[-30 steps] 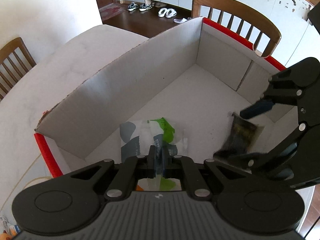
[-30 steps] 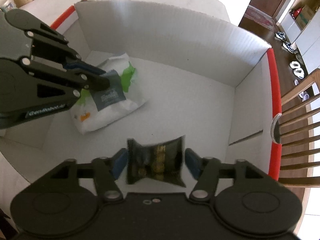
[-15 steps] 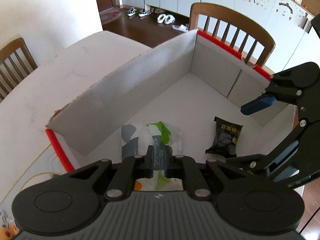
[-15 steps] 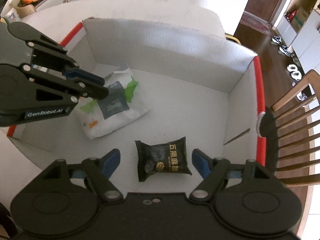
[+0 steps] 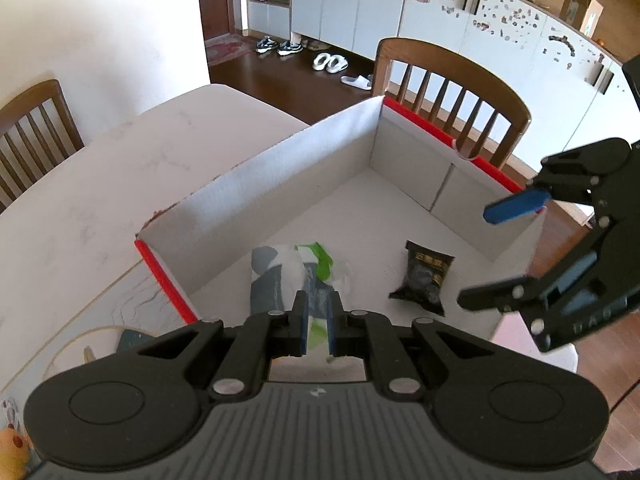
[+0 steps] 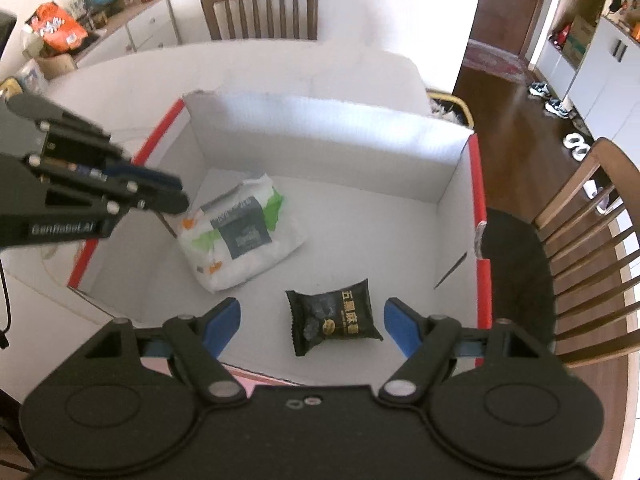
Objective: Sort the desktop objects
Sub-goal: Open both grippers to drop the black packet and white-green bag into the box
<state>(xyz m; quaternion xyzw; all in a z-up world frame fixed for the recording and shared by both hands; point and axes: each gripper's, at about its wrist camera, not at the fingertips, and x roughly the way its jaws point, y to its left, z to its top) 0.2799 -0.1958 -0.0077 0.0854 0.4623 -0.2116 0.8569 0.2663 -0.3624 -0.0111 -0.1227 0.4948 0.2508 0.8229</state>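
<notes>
Now we lift clear of the box: right gripper spread empty above the dropped black snack packet, left gripper clenched on nothing, white wipes pack delivered too.

- In the left wrist view the left gripper hides the near end of the white tissue pack.
- The print on the black snack packet is too small to read there.
- A yellow object at the bottom left corner is cut off by the edge.

Bright daylight, desk overexposed; strong fisheye bending at edges; slight motion blur on left gripper in right view
</notes>
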